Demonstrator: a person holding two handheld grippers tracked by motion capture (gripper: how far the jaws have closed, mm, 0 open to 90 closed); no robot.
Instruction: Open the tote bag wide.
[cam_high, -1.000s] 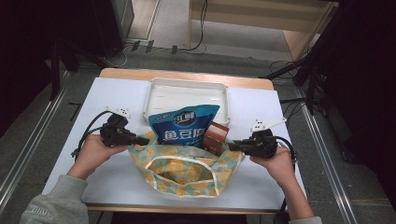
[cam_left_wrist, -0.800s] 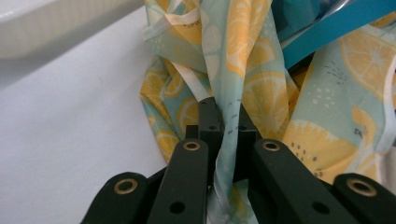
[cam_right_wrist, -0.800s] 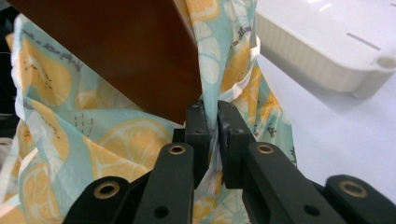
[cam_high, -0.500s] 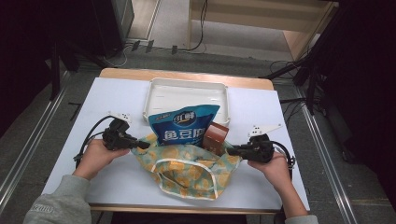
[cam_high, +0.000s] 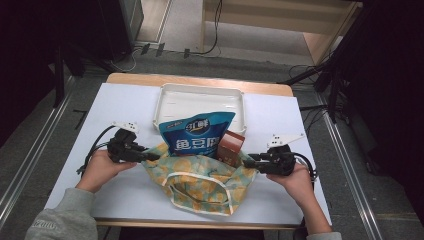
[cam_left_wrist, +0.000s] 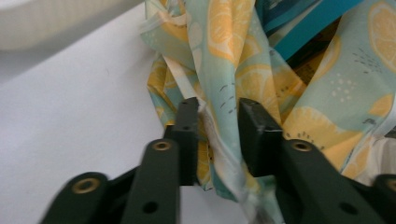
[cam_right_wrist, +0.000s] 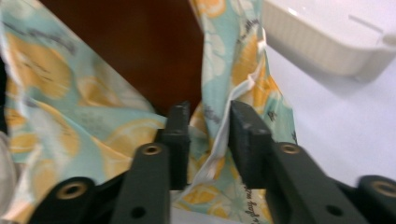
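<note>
A cloth bag (cam_high: 200, 182) printed with lemons lies open at the table's front. A blue snack pouch (cam_high: 197, 135) and a brown box (cam_high: 231, 146) stand in its mouth. My left gripper (cam_high: 152, 157) is at the bag's left edge. Its jaws have just been opening, and the cloth (cam_left_wrist: 219, 84) hangs loosely between them in the left gripper view (cam_left_wrist: 217, 126). My right gripper (cam_high: 249, 159) is at the bag's right edge. Its jaws have also just been opening, with the bag's hem (cam_right_wrist: 243, 88) slack between them (cam_right_wrist: 205, 126) and the brown box (cam_right_wrist: 140, 51) just behind.
A white tray (cam_high: 200, 95) stands at the back of the table, right behind the pouch, with its rim (cam_right_wrist: 327, 46) near the right gripper. A white sheet (cam_high: 115, 105) covers the tabletop. Cables trail from both grippers toward the table's sides.
Both hands have stayed almost where they were at the bag's two sides. The right gripper sits slightly nearer the front edge, and the bag's sides look a little slacker.
</note>
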